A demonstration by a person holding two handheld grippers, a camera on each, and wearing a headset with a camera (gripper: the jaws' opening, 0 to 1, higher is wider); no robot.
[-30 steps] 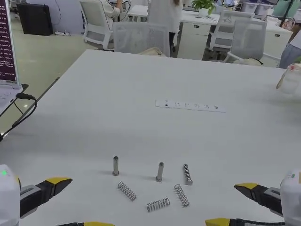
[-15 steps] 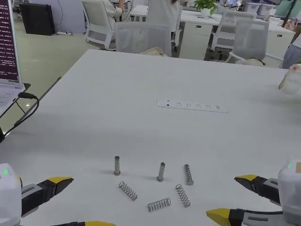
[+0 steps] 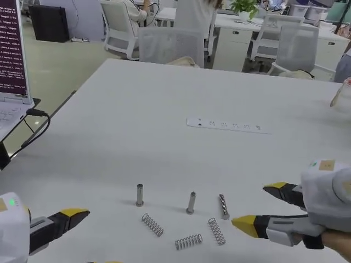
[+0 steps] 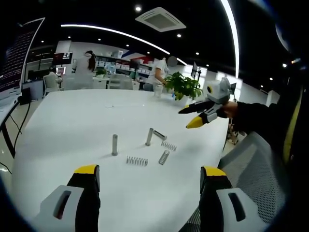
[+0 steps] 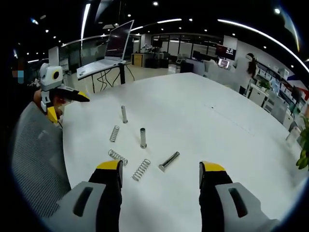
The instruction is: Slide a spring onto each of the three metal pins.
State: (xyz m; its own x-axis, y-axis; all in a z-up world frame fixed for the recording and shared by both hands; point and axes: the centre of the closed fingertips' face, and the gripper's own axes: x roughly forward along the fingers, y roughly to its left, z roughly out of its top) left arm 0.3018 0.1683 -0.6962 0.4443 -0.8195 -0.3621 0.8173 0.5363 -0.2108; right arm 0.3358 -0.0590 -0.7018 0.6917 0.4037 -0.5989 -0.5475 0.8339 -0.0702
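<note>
Two metal pins stand upright on the white table, the left pin and the middle pin. A third pin lies flat. Three loose springs lie just in front of them: one on the left, one in the middle, one on the right. My right gripper hovers open just right of the lying pin. My left gripper is open at the near left, empty.
A white power strip lies mid-table. A laptop with a black cable stands off the left edge. Office chairs line the far side. A clear jar sits at the right edge.
My right gripper has risen and moved left toward the lying pin and the right spring. The left gripper, pins and springs have stayed put; the camera has shifted slightly.
</note>
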